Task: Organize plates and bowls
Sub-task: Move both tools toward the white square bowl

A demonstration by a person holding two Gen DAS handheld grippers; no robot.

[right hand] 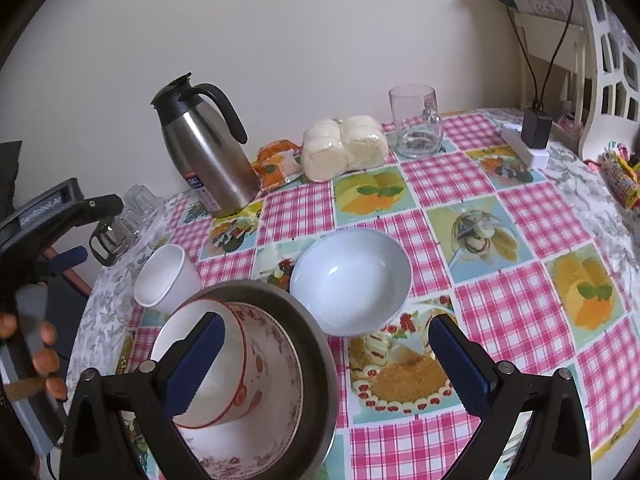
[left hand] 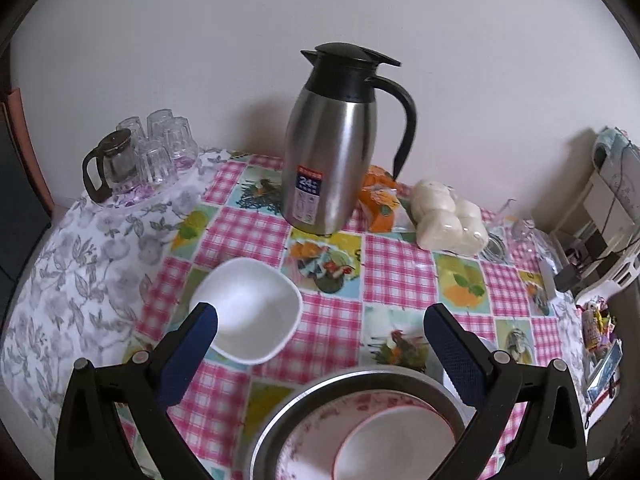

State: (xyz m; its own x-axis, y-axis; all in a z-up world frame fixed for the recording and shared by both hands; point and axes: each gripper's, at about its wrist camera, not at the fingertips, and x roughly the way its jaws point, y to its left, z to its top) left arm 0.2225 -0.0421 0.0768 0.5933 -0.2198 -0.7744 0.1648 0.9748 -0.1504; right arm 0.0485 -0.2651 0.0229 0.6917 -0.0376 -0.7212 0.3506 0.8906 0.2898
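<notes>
A steel bowl (left hand: 360,372) sits at the near table edge with a flowered bowl (left hand: 316,428) and a red-rimmed white bowl (left hand: 400,448) nested in it. My left gripper (left hand: 320,320) hovers open just above and behind this stack, and a square white bowl (left hand: 250,310) lies by its left finger. In the right wrist view my right gripper (right hand: 326,330) is open and empty. Its left finger overlaps the red-rimmed bowl (right hand: 224,396) inside the flowered bowl (right hand: 276,380) and steel bowl (right hand: 320,360). A round white bowl (right hand: 350,280) rests just ahead, and the square bowl (right hand: 164,280) lies to the left.
A steel thermos jug (left hand: 328,160) stands at the back. Glasses and a small glass teapot (left hand: 116,164) are at the far left. Wrapped white buns (right hand: 344,146), a glass mug (right hand: 416,122) and a power strip (right hand: 524,150) line the back right. A hand (right hand: 44,356) holds the left gripper's handle.
</notes>
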